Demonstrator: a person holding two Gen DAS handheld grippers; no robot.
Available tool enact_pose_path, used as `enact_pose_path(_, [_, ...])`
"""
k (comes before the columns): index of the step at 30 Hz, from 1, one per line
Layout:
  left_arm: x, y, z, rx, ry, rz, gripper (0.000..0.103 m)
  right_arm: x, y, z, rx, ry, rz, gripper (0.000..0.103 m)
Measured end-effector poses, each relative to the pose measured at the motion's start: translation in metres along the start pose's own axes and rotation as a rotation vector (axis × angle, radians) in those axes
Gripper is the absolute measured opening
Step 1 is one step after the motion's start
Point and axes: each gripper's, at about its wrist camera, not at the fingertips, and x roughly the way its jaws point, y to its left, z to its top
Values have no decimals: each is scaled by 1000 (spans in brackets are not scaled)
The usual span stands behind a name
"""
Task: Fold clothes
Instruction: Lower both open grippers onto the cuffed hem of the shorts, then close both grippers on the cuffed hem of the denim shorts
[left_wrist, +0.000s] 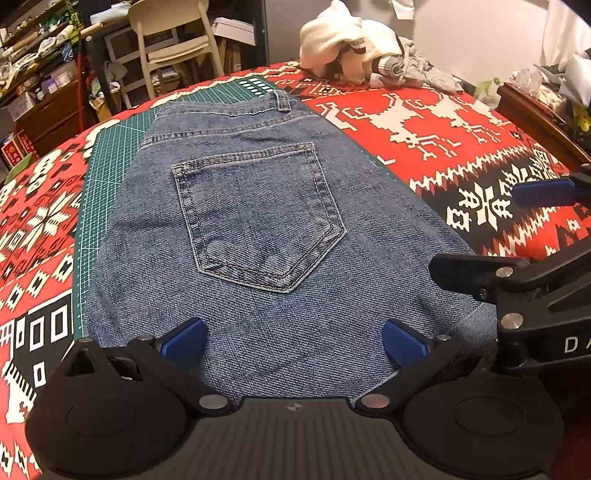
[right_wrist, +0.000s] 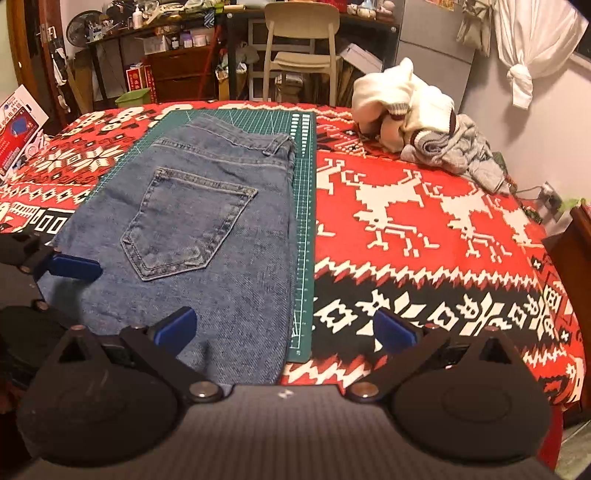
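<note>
The left tongs (left_wrist: 293, 341) are spread wide and pinch nothing. Their blue tips hover low over the near end of the blue denim jeans (left_wrist: 258, 206), one tip on each side. The jeans lie flat in front of them on a green cutting mat (left_wrist: 110, 155), back pocket up, waistband at the far end. They look folded in half, one leg on the other, but the legs are hidden under the tongs.

The right tongs (right_wrist: 284, 328) are spread wide too, and empty. They hang over the right edge of the jeans.

Far off to the right sits a messy heap of white and grey knitted clothes (right_wrist: 413, 129) on the red patterned cloth (right_wrist: 424, 229). That heap still needs folding.
</note>
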Motion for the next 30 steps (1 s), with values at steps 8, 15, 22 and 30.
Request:
enact_pose_path(8, [-19,3,-4,-2,-80,47,87,-24,8,3,-41,-135,45,102])
enact_pose_path(15, [-42,26,-6,-75,-196,133,73,-24,16,8,-80,-196,48,83])
enact_pose_path(22, [-50,48,-3,-155,-264,122,31,-6,25,15,-50,-132,114,15])
enact_pose_path(30, [-34,50,6,-154,-276,11,6,16,50,31,-86,-136,180,1])
